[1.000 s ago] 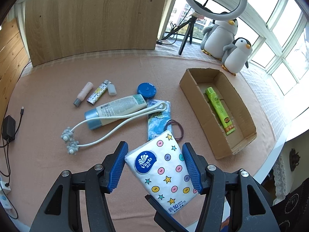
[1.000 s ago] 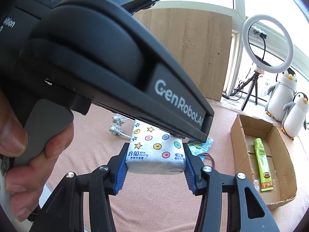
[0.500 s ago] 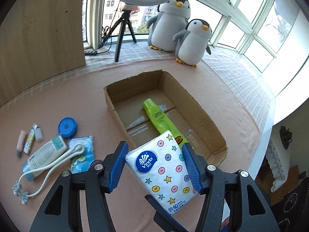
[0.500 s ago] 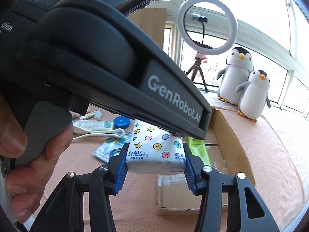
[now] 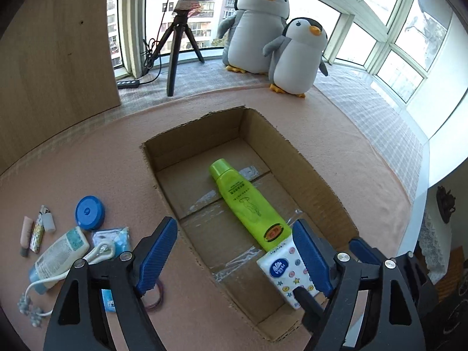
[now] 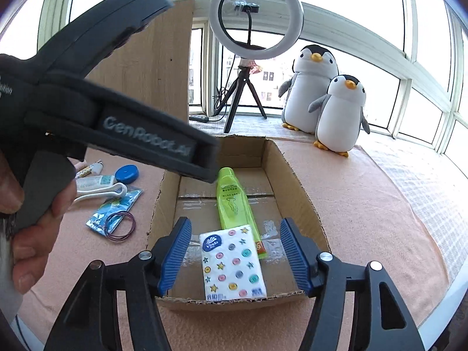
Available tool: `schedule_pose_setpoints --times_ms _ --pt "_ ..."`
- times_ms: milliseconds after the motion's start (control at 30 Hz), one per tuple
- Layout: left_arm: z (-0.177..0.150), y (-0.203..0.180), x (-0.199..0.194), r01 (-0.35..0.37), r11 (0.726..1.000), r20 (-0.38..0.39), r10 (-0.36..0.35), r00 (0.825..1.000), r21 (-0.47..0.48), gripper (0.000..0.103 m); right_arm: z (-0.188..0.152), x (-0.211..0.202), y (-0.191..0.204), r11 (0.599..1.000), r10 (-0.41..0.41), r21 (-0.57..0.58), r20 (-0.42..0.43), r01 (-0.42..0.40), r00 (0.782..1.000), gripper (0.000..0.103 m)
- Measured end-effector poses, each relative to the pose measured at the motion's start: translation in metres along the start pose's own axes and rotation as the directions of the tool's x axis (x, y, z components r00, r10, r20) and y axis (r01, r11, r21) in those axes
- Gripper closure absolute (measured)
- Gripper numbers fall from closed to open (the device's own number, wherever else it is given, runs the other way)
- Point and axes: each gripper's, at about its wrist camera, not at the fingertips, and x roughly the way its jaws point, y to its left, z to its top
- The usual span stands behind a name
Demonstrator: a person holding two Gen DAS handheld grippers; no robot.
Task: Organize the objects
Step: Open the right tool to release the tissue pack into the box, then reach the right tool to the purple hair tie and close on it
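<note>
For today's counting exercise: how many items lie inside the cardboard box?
2. The green tube lies along the cardboard box floor; the tissue pack lies at the near end, overlapping the tube's end. Nothing else shows inside.

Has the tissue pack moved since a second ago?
Yes. The tissue pack left both open tongs and now lies in the cardboard box, its corner over the green tube.
</note>
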Motion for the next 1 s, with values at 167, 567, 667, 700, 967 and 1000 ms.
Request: schedule_pose_setpoints --times_ms 167,567,667,700,967,1000 --pt "-0.028 0.066 -0.034 -0.098 0.992 0.025 0.1 0.995 -0.08 0.016 0.019 -0.006 0.026 0.999 0.034 -0.01 -0.019 -0.034 0.999 0.042" --pt "-0.155 0.251 -0.142 -0.278 0.851 -0.002 0.309 0.951 -0.446 0.014 -0.025 0.052 0.147 0.969 0.22 -0.045 -0.279 -0.241 0.935 0.04" --pt "-0.183 0.273 -0.162 -0.288 0.814 -0.009 0.328 0.944 -0.504 0.014 -0.027 0.07 0.146 0.975 0.202 -0.029 -0.296 -0.22 0.934 0.04" --pt "-0.191 0.278 -0.168 -0.29 0.806 -0.008 0.334 0.943 -0.516 0.014 -0.024 0.074 0.145 0.976 0.203 -0.021 -0.292 -0.218 0.935 0.04" --pt "-0.219 0.298 -0.195 -0.298 0.759 -0.006 0.361 0.932 -0.579 0.014 0.007 0.09 0.141 0.985 0.163 -0.012 -0.269 -0.173 0.949 0.047" --pt "-0.218 0.298 -0.195 -0.299 0.757 -0.004 0.365 0.931 -0.58 0.014 0.007 0.093 0.14 0.987 0.15 -0.007 -0.281 -0.158 0.948 0.049"
